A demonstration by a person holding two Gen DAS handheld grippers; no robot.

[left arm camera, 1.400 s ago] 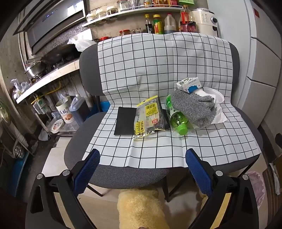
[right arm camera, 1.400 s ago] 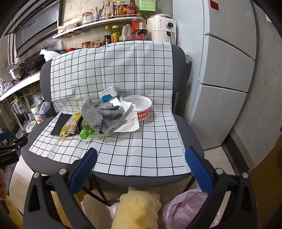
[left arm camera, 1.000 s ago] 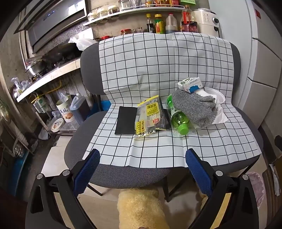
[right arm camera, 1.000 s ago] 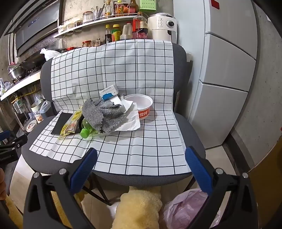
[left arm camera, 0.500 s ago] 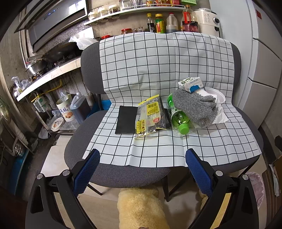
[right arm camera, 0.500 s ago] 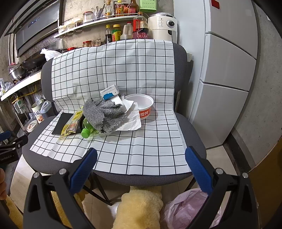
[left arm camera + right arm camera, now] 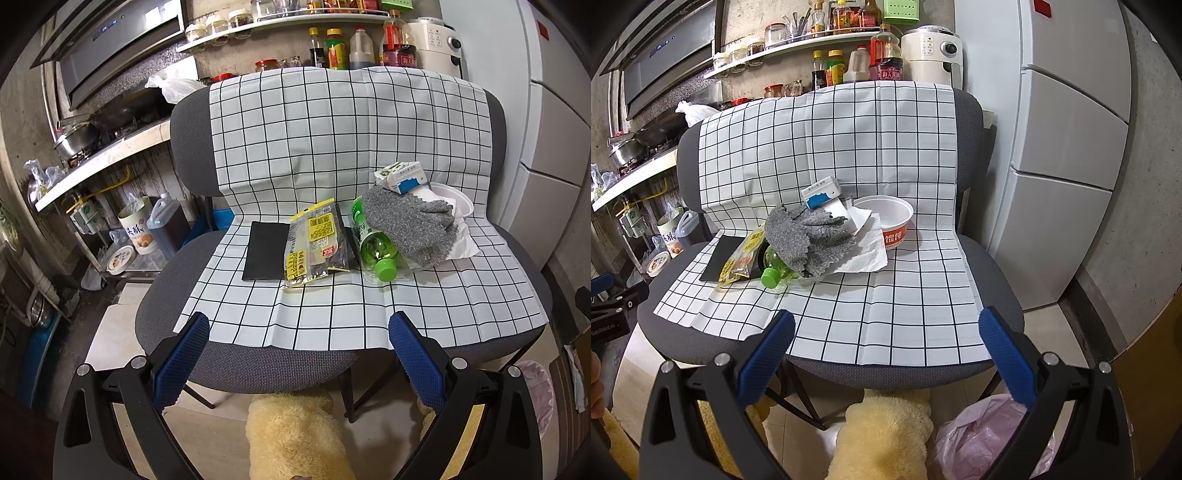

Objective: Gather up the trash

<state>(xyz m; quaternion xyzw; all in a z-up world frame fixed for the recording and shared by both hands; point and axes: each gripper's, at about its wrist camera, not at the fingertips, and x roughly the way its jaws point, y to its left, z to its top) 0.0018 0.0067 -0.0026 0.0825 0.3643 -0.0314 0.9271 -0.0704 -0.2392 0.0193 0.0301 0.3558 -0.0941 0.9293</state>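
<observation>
A chair seat with a checked cloth (image 7: 332, 306) holds a yellow snack wrapper (image 7: 314, 240), a green plastic bottle (image 7: 373, 251), a grey cloth (image 7: 406, 225), a small milk carton (image 7: 400, 177), crumpled white paper (image 7: 864, 254) and an empty noodle bowl (image 7: 890, 221). My left gripper (image 7: 297, 325) is open in front of the seat edge, empty. My right gripper (image 7: 886, 323) is open and empty, also short of the seat. A bin with a pink bag (image 7: 982, 439) sits on the floor below the right gripper.
A flat black pad (image 7: 266, 251) lies left of the wrapper. A white fridge (image 7: 1067, 155) stands right of the chair. A kitchen counter with pots (image 7: 92, 144) and floor containers (image 7: 136, 229) are to the left. A yellow fluffy item (image 7: 295, 435) lies below.
Both grippers have drifted slightly closer to the chair. Nothing on the seat has moved.
</observation>
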